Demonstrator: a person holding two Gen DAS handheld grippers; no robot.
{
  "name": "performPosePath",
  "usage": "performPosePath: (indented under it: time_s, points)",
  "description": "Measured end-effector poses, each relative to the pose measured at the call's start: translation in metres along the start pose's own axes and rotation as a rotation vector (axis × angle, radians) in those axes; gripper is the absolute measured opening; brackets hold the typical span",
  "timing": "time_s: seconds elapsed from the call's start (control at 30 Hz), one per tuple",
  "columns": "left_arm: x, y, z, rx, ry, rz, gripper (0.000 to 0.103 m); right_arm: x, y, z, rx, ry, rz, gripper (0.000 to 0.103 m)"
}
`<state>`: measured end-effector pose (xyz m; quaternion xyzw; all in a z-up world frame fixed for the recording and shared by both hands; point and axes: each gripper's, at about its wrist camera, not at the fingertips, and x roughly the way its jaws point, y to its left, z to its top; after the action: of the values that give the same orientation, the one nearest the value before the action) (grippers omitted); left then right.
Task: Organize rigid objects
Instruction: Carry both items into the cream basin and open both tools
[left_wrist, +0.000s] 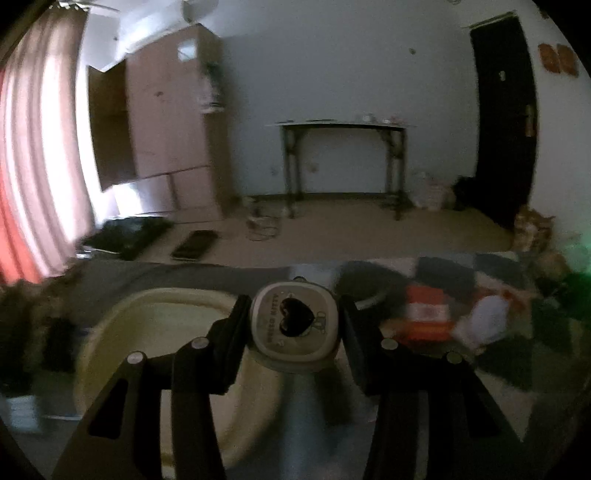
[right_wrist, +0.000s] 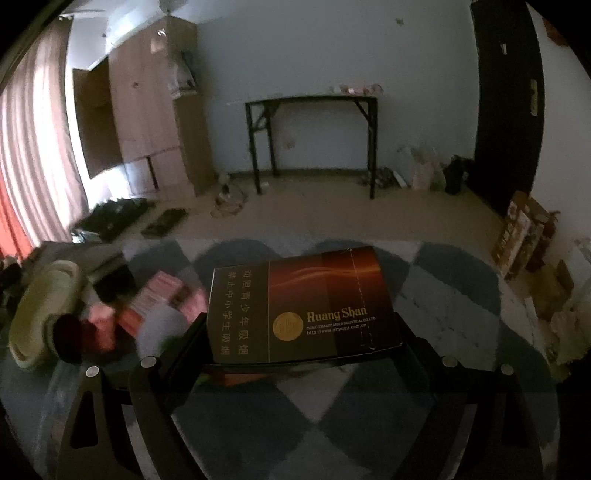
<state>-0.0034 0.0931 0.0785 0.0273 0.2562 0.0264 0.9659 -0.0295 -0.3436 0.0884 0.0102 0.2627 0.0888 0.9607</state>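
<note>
Left gripper (left_wrist: 295, 325) is clamped on a small cream tin (left_wrist: 295, 325) with a black heart on its lid, pads pressing both sides; the tin hangs above the right edge of a cream oval basin (left_wrist: 122, 332). Right gripper (right_wrist: 301, 332) grips a dark brown "Huang Shan" carton (right_wrist: 301, 306) by its side edges, held flat over the grey checkered rug (right_wrist: 461, 314). Blurred red boxes (right_wrist: 166, 295) lie left of the carton.

The tin (left_wrist: 295, 325) sits between the left gripper's (left_wrist: 293, 332) fingers, above the basin's (left_wrist: 110, 332) right rim; cartons (left_wrist: 428, 314) lie right of it
</note>
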Motion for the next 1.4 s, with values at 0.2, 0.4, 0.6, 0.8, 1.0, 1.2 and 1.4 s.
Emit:
performPosePath:
  time_s: [0.2,0.4,0.6,0.8,1.0,1.2,1.4]
  points:
    - [0.013,0.090,-0.020,-0.084,0.039,0.131,0.049,-0.016,0.037,0.001,-0.078,-0.044,0.061,0.091]
    - [0.049,0.171,-0.053,-0.239,0.135,0.252,0.049,-0.023,0.136,-0.005,-0.263,-0.014,0.277,0.091]
    - [0.071,0.207,-0.081,-0.326,0.219,0.222,0.049,0.007,0.296,-0.015,-0.584,0.145,0.540,0.091]
    - [0.071,0.230,-0.089,-0.442,0.214,0.151,0.049,0.071,0.398,-0.027,-0.742,0.302,0.577,0.091]
    - [0.082,0.222,-0.083,-0.442,0.214,0.119,0.049,0.113,0.444,-0.037,-0.776,0.366,0.564,0.091]
    - [0.100,0.225,-0.091,-0.451,0.275,0.112,0.049,0.135,0.451,-0.045,-0.735,0.388,0.570,0.091]
    - [0.117,0.212,-0.096,-0.405,0.345,0.100,0.049,0.139,0.458,-0.051,-0.734,0.395,0.578,0.091]
